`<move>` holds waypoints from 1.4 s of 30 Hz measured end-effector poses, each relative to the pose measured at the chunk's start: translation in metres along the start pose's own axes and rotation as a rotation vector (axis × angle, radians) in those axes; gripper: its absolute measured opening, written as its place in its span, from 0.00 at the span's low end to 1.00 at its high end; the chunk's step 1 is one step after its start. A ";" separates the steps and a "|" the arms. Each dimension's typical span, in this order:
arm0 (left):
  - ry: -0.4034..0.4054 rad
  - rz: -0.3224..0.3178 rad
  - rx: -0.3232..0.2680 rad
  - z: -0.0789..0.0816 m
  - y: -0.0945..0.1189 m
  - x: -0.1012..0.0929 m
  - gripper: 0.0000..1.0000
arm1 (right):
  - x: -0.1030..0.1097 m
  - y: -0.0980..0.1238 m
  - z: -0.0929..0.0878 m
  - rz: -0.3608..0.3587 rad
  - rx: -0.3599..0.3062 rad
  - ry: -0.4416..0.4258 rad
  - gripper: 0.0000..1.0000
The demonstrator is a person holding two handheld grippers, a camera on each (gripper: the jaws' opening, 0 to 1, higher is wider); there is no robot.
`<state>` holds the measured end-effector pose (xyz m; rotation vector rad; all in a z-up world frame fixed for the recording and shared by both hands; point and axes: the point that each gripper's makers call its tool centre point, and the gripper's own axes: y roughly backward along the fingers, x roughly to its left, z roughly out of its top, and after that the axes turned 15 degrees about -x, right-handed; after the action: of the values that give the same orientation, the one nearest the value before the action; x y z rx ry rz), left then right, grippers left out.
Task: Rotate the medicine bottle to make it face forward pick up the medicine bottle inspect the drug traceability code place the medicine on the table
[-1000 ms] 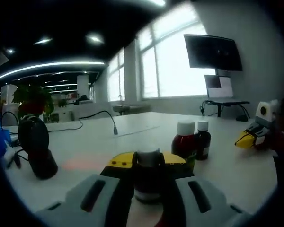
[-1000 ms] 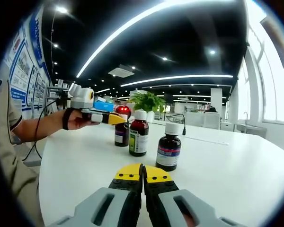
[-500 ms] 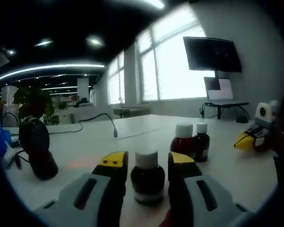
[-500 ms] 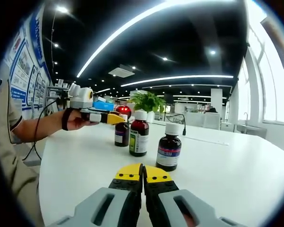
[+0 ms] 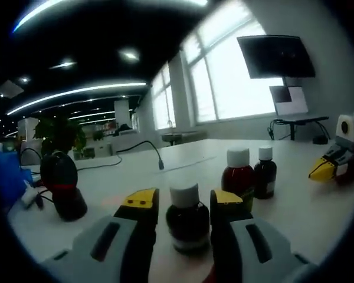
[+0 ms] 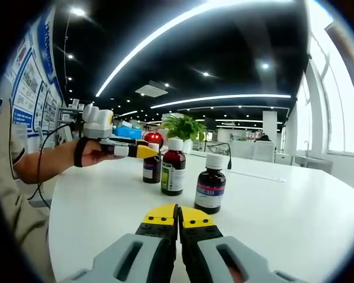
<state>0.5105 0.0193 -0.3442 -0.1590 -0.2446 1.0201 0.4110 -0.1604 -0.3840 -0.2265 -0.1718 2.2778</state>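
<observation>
Left gripper released, jaws flanking a dark white-capped medicine bottle standing on the white bench; its label faces away (unreadable). Right gripper view: right gripper clenched on nothing; three bottles at 12 o'clock, left gripper at 10 o'clock.

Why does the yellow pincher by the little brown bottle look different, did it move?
Yes. The left gripper was shut on the small bottle a second ago; now its jaws stand apart on either side, while the bottle stays on the table.
</observation>
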 end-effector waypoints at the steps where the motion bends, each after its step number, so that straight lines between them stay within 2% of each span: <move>1: 0.004 0.007 -0.001 0.001 0.000 0.000 0.27 | 0.000 0.000 0.000 -0.001 0.000 -0.002 0.00; 5: 0.014 0.040 -0.012 0.005 -0.001 0.003 0.25 | 0.000 0.000 0.000 -0.001 -0.001 0.001 0.00; 11: -0.003 0.092 -0.002 0.003 -0.001 0.004 0.20 | -0.001 0.000 0.001 -0.004 -0.002 0.000 0.00; 23: -0.002 0.140 -0.010 0.001 -0.003 0.006 0.13 | 0.001 0.001 0.001 -0.004 -0.005 0.004 0.00; 33: 0.001 0.131 -0.013 0.002 -0.002 0.006 0.12 | 0.002 0.001 0.001 -0.002 -0.004 0.005 0.00; 42: 0.022 0.098 -0.006 0.004 -0.001 0.005 0.12 | 0.003 0.001 0.001 -0.002 -0.003 0.002 0.00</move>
<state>0.5123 0.0232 -0.3394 -0.1897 -0.2214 1.1147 0.4075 -0.1589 -0.3836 -0.2305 -0.1739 2.2753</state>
